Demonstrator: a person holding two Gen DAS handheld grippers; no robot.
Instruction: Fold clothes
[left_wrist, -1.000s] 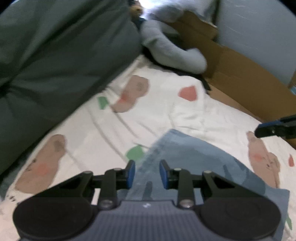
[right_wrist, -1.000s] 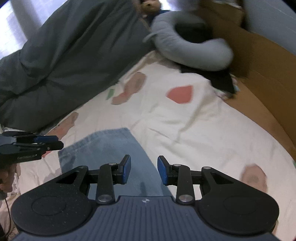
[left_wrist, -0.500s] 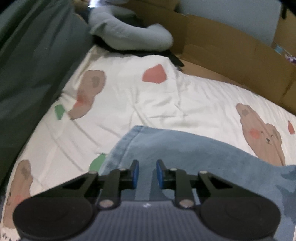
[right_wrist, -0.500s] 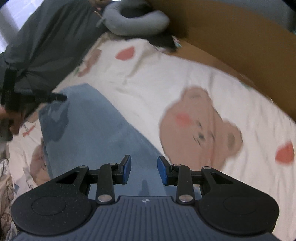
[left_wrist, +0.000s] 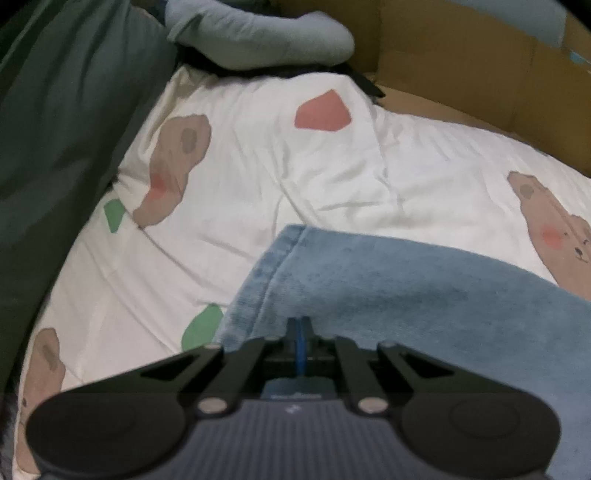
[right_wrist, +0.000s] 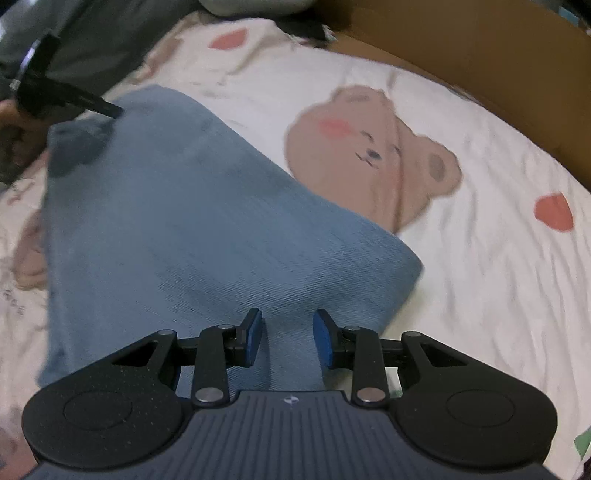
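Denim, light blue: one pair of jeans, lying flat on a white bedsheet printed with bears, one hemmed end showing in the left wrist view and a rounded, doubled-looking end in the right. Left gripper: jaws drawn together on the denim near that hem, a pinch of cloth taken between them as best the view shows. Right gripper: jaws parted, nothing between them, poised over the cloth at the doubled end. Surroundings: dark green quilt along one side, grey pillow and cardboard panels at the far edge. Risks, as judged: the left pinch is shallow and close to the edge, so a pull may slip off the heavy denim or lift one layer only, skewing the fold; with the right end unheld, the whole garment may drag across the sheet; a long sweep could snag on the quilt.
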